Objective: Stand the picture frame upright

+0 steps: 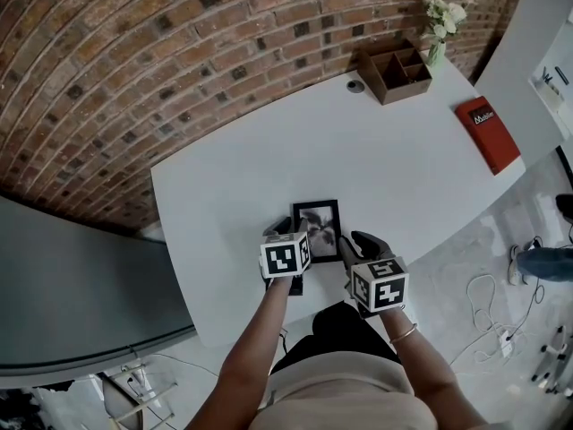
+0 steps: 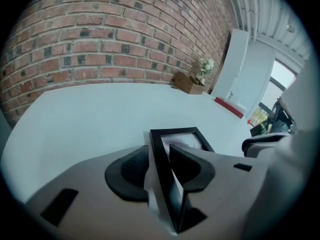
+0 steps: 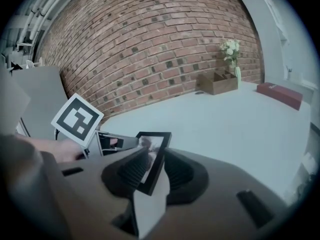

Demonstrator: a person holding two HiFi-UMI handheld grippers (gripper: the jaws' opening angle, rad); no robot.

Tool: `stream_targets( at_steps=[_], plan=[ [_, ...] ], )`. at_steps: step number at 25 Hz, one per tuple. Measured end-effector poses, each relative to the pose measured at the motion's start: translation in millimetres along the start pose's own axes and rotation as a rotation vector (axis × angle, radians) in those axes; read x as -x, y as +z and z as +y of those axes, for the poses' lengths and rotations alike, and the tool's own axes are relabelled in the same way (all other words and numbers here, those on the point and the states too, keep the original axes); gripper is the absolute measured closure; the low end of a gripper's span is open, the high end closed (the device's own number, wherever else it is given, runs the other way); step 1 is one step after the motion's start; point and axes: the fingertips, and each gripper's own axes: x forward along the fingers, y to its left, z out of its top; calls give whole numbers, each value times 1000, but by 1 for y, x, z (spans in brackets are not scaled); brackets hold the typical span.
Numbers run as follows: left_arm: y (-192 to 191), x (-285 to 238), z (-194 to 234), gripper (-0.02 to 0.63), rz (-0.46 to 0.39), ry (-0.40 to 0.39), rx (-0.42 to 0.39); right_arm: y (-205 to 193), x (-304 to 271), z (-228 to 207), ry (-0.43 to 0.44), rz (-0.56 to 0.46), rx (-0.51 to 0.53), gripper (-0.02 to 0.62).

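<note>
A small black picture frame (image 1: 316, 227) with a grey photo is near the front edge of the white table (image 1: 269, 150). Both grippers grip it. My left gripper (image 1: 283, 233) is shut on the frame's left edge; in the left gripper view the frame (image 2: 175, 133) runs edge-on between the dark pads (image 2: 131, 170). My right gripper (image 1: 356, 245) is shut on the frame's right side; in the right gripper view the frame (image 3: 155, 151) stands tilted between the ribbed pads (image 3: 181, 173). The left gripper's marker cube (image 3: 77, 119) shows beyond it.
A wooden organiser (image 1: 394, 70) and a vase of white flowers (image 1: 440, 23) stand at the table's far right corner, with a small round thing (image 1: 355, 86) beside them. A red book (image 1: 488, 133) lies at the right edge. A brick wall (image 1: 179, 43) backs the table.
</note>
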Motion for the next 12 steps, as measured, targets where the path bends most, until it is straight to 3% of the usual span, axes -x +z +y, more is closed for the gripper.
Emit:
stream_targets(
  at_steps=[12],
  plan=[
    [0, -2, -3, 528, 43, 8, 49, -4, -5, -2, 3, 29, -8, 508]
  ],
)
